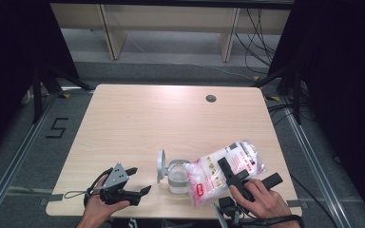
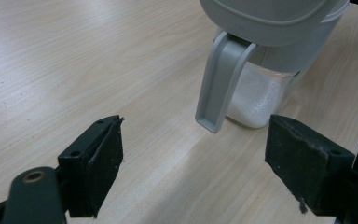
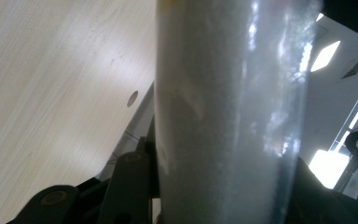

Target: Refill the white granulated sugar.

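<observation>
Plastic bag of white powder, printed with red marks, is lying tilted in the right gripper, whose black jaws are clamping it on both sides; in the right gripper view the bag is standing as a pale column between the jaws. The bag's lower end is leaning toward nine o'clock, reaching the mouth of a clear container with its grey lid flipped up at its nine o'clock side. White powder is sitting in the container's bottom. The left gripper is resting at the container's eight o'clock, its jaws standing wide apart and gripping nothing. All this is sitting near the six o'clock edge of the wooden table.
</observation>
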`<state>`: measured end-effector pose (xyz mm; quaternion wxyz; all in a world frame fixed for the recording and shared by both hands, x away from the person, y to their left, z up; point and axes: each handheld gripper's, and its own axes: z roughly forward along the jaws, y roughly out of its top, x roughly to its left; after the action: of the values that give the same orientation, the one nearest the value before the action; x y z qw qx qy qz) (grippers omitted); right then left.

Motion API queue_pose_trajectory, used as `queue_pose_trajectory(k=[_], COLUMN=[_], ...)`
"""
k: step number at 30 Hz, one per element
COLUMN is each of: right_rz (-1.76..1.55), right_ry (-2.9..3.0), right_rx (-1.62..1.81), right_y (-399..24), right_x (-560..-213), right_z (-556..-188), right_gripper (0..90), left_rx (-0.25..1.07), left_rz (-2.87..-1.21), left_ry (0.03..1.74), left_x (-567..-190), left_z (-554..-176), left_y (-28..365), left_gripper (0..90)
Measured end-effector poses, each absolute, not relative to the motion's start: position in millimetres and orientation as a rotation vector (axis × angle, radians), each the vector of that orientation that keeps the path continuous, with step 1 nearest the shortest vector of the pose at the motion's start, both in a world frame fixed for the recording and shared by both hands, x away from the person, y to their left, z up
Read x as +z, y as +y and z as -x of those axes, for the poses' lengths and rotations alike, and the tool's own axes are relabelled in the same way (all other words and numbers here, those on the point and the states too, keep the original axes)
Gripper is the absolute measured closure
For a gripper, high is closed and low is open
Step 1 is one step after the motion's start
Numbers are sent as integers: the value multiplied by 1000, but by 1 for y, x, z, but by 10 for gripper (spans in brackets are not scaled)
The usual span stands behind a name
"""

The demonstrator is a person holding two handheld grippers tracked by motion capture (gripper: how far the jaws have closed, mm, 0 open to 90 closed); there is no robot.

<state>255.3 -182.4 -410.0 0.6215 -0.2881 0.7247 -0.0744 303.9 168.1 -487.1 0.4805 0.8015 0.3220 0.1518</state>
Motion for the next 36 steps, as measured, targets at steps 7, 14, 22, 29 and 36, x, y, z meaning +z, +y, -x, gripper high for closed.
queue_pose_trajectory(k=[7, 14, 22, 29, 36], right_rz=[675, 690, 691, 697, 697], right_ry=[1679, 1676, 1675, 1679, 1677], right_rx=[-189, -185, -181, -187, -179], right_y=[-181, -177, -176, -177, -176], right_x=[-412, -412, -411, -412, -412], right_z=[-255, -252, -252, -252, -252], right_gripper=[653, 654, 658, 662, 667], left_rx=[376, 375, 373, 368, 378], left_rz=[-1968, -1967, -1961, -1958, -1966], left_ry=[767, 777, 793, 790, 784], left_x=[-488, -488, -488, -488, -487], left_z=[-305, -305, -303, -304, -304], left_y=[168, 167, 167, 167, 167], left_gripper=[186, 186, 187, 187, 187])
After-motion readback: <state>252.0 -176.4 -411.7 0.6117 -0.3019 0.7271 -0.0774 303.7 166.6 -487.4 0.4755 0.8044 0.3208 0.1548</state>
